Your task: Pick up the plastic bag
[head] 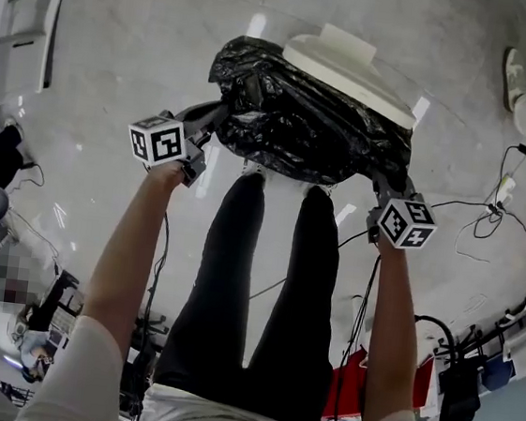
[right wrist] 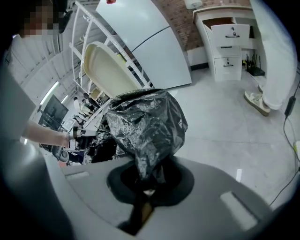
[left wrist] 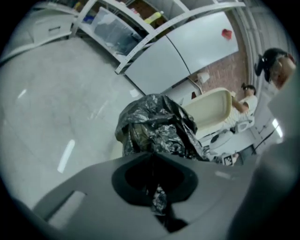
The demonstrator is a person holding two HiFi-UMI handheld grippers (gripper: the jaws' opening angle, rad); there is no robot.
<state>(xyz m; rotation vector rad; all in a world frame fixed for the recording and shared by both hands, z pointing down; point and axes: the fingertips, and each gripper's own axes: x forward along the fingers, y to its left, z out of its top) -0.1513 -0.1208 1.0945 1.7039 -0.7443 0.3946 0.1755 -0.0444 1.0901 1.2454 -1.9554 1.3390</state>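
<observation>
1. A pale grey polished floor [head: 117, 84] carries streaks of reflected ceiling light.
2. A white metal shelving rack [left wrist: 123, 23] holds boxes, and large white panels [left wrist: 187, 51] stand just beside it.
3. A red brick wall [right wrist: 185, 23] rises behind a white drawer cabinet [right wrist: 229, 42], whose top drawer is pulled out.
4. Black cables [head: 489, 216] trail across the floor.

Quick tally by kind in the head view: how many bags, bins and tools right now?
bag: 1
bin: 1
tools: 2 (left tool, right tool, both shut on the bag)
Total: 4
</observation>
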